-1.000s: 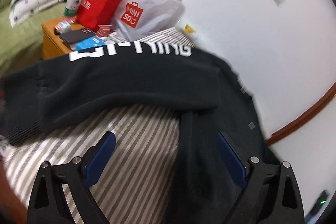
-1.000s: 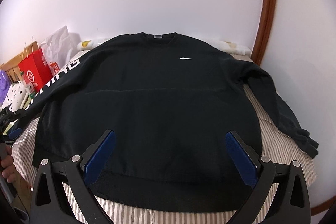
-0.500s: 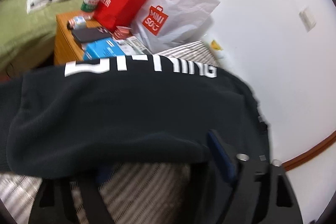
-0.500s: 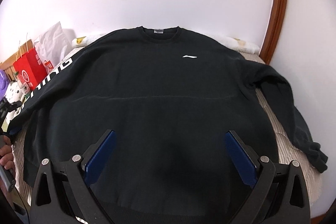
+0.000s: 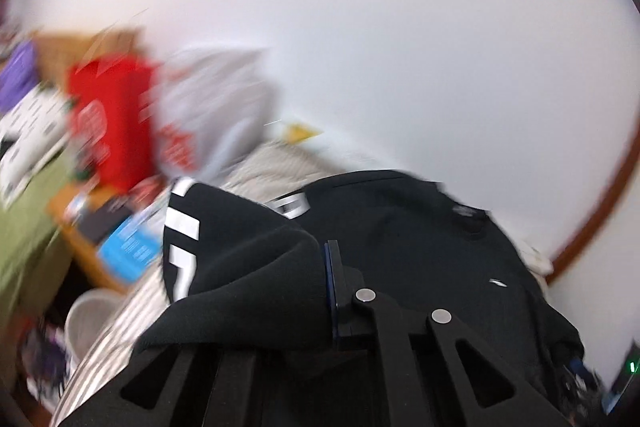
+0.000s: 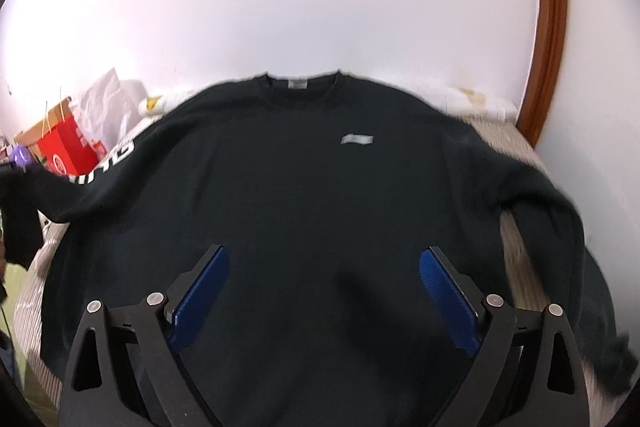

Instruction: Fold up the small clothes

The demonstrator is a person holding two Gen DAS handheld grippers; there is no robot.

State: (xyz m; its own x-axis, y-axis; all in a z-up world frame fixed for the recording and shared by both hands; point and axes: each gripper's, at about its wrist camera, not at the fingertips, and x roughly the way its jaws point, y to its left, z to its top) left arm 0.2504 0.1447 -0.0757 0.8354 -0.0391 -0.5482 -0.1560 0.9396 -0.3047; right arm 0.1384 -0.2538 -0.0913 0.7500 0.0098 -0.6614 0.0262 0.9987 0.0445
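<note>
A black sweatshirt lies face up on a striped bed, collar toward the wall. My left gripper is shut on its left sleeve, the one with white lettering, and holds the cuff end lifted off the bed. In the right wrist view that raised sleeve hangs at the far left edge. My right gripper hovers over the lower body of the sweatshirt. Its jaws are wide and closing slightly; the cloth lies beneath them and the pads do not press on it. The other sleeve drapes off the bed's right side.
A red paper bag and a white plastic bag stand on a wooden nightstand left of the bed. A white bucket sits below it. A white wall runs behind, with a brown door frame at right.
The left gripper shut on the lettered sleeve and lifted it up and across toward the sweatshirt's body. The right gripper moved forward over the sweatshirt and its jaws narrowed a little.
</note>
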